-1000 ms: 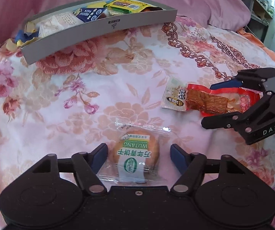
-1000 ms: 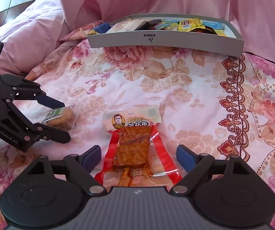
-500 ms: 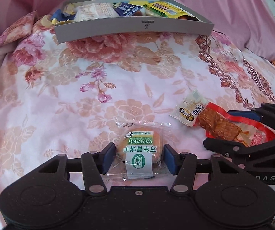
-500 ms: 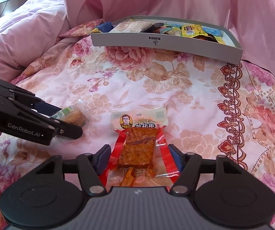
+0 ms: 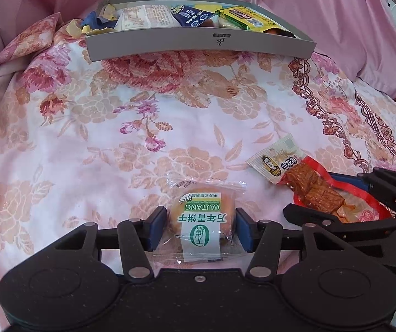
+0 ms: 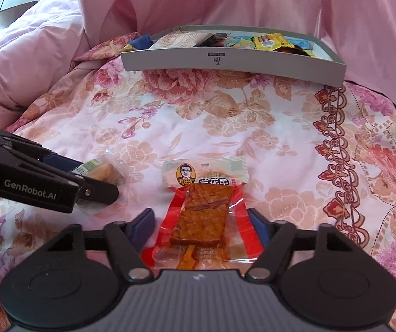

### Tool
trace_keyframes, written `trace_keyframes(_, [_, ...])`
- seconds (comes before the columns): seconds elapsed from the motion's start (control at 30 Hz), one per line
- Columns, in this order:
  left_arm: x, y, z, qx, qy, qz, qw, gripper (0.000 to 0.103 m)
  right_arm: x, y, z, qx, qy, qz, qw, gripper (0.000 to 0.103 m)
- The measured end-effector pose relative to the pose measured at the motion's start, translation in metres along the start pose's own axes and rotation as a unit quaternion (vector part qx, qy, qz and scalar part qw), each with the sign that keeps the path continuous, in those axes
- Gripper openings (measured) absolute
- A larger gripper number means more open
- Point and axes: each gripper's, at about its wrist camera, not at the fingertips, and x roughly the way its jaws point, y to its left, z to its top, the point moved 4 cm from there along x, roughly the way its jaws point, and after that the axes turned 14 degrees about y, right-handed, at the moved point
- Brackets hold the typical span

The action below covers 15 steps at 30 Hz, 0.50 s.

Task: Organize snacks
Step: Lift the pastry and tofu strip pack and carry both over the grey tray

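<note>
The left gripper [image 5: 201, 228] has its jaws drawn in against both sides of a round biscuit in a clear wrapper [image 5: 202, 215], the blue pads touching the packet's edges. The green and white label faces up, and the packet lies flat on the floral bedspread [image 5: 92, 144]. From the other side, in the right wrist view, the same gripper [image 6: 98, 185] shows as a black clamp with the biscuit [image 6: 105, 170] poking out past its tips.

The right gripper [image 6: 201, 222] has its jaws narrowed around a red-edged packet of brown dried tofu strips [image 6: 204, 210]. The pads sit just beside the wrapper's red borders; whether they press on it I cannot tell. The packet's white header, with a printed face, points away toward the far side of the bed. In the left wrist view the tofu packet [image 5: 308, 185] lies just to the right of the biscuit, with the right gripper [image 5: 349, 202] straddling its near end.

Well beyond both, at the far edge of the bedspread, sits a shallow grey box [image 5: 198, 45] holding several other wrapped snacks, yellow, blue and white among them. Pink bedding [image 6: 225, 0] is heaped behind it.
</note>
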Motion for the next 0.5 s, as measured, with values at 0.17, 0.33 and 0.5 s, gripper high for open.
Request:
trace_keyframes(0.17, [-0.0002,0.0006,-0.0005,-0.002,-0.001,-0.001,1.0,0.055,-0.002,0.0054,-0.0038,0.011,-0.008,-0.018,1.0,0.068])
trace_keyframes(0.33, [-0.0001,-0.0012,-0.0017,0.0,-0.005,0.005,1.0,0.054,-0.0014,0.0058,-0.0034,0.016,-0.008,-0.005,1.0,0.068])
trace_keyframes(0.5, [0.0006,-0.0032,-0.002,0.014,-0.007,0.012,0.9998,0.054,0.0021,0.0082,-0.0033,0.011,-0.004,-0.012,1.0,0.071])
